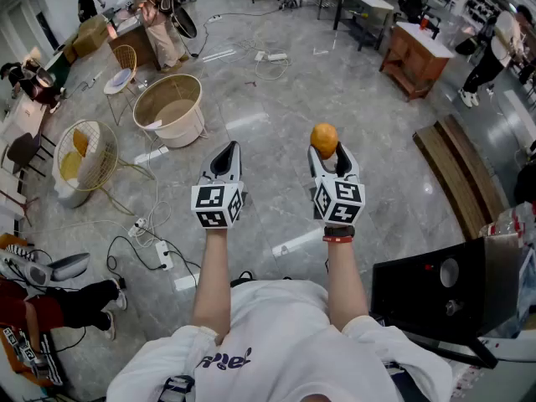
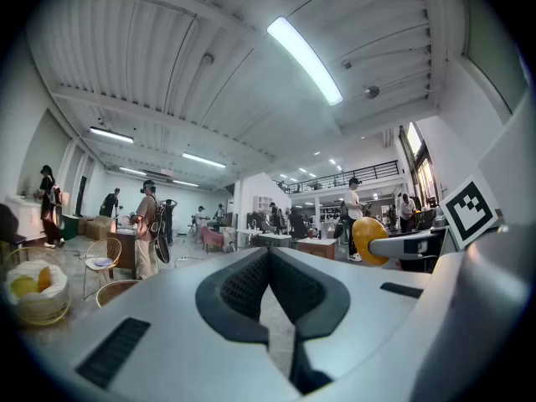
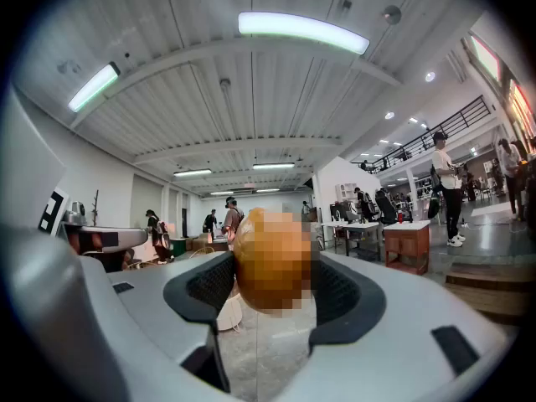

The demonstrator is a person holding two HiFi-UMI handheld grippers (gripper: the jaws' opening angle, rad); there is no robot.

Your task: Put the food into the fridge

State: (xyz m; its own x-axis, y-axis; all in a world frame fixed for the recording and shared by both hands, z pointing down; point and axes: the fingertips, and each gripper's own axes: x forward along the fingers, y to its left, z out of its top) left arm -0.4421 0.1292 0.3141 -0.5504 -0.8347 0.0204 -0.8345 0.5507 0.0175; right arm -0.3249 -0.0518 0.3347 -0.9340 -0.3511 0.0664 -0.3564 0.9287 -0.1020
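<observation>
the right hand-held gripper [image 3: 273, 285] holds a round orange fruit [image 3: 271, 256]: both dark pads press its sides and the fruit stands out past the jaw tips. in the head view it is carried in the air over the grey marble floor [image 1: 276, 99], ahead of the person's right arm. the left hand-held gripper [image 2: 268, 256] is closed, its pads meeting at the tips with nothing between them, level with the right one and near it. a black box-shaped unit [image 1: 435, 296] stands at the floor's lower right. a beige tub [image 1: 170, 109] and a wire basket [image 1: 85, 162] stand towards the floor's left edge.
</observation>
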